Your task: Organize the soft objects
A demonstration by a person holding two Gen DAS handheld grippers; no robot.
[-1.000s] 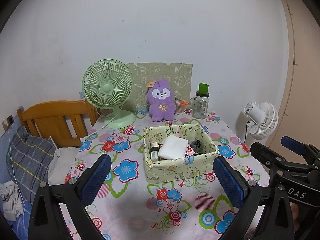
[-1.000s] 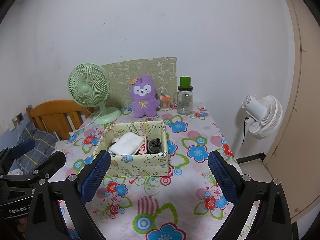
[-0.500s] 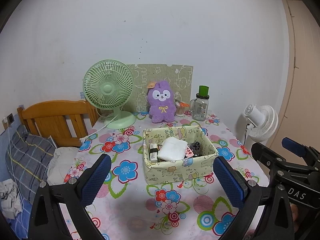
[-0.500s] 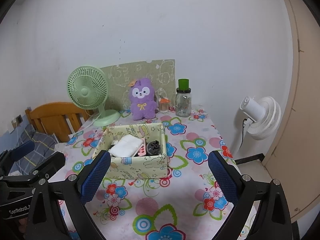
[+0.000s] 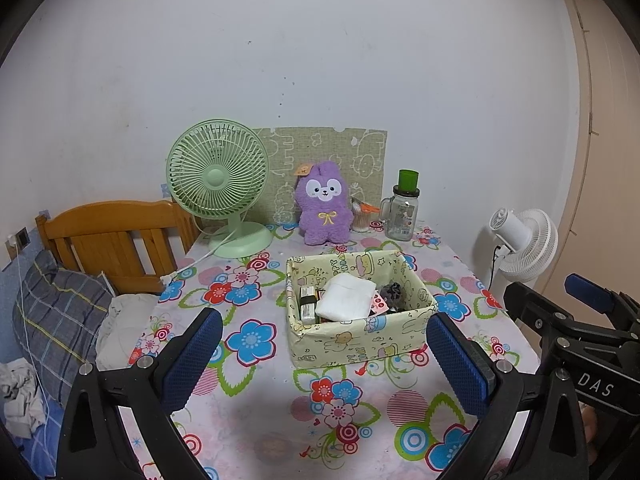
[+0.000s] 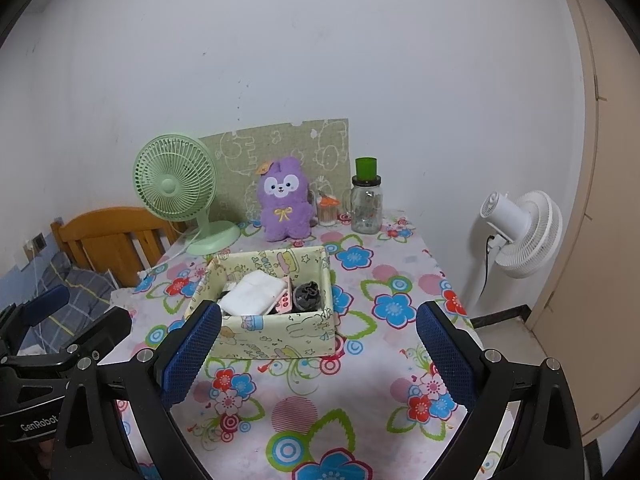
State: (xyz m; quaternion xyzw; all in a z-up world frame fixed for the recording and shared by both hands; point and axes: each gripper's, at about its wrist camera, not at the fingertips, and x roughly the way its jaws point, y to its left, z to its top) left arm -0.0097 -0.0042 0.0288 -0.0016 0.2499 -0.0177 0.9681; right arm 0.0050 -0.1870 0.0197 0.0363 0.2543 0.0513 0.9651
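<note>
Nearest: left gripper (image 5: 325,352) is hovering over the near part of the flowered tablecloth (image 5: 276,400), jaws spread wide, nothing btwn the blue pads. Right gripper (image 6: 318,354) is doing the same just to its right, also wide apart w/ nothing held.

Mid-table: a pale yellow fabric box (image 5: 352,344) is sitting just beyond both grippers. A folded white cloth (image 5: 346,298) is lying inside it, on top of other small bits; a dark scrunchie (image 5: 390,290) is sitting to its right, also inside the box.

Far edge, by the wall: purple plush bunny (image 5: 323,208) is sitting upright, outside the box & well apart from it. Green desk fan (image 5: 218,180) is standing to its left, glass jar w/ green lid (image 5: 402,210) to its right. A patterned green board (image 5: 360,156) is leaning on the wall behind them.

Off the table: wooden headboard (image 5: 112,240) at far left, white floor fan (image 5: 524,242) at right.
</note>
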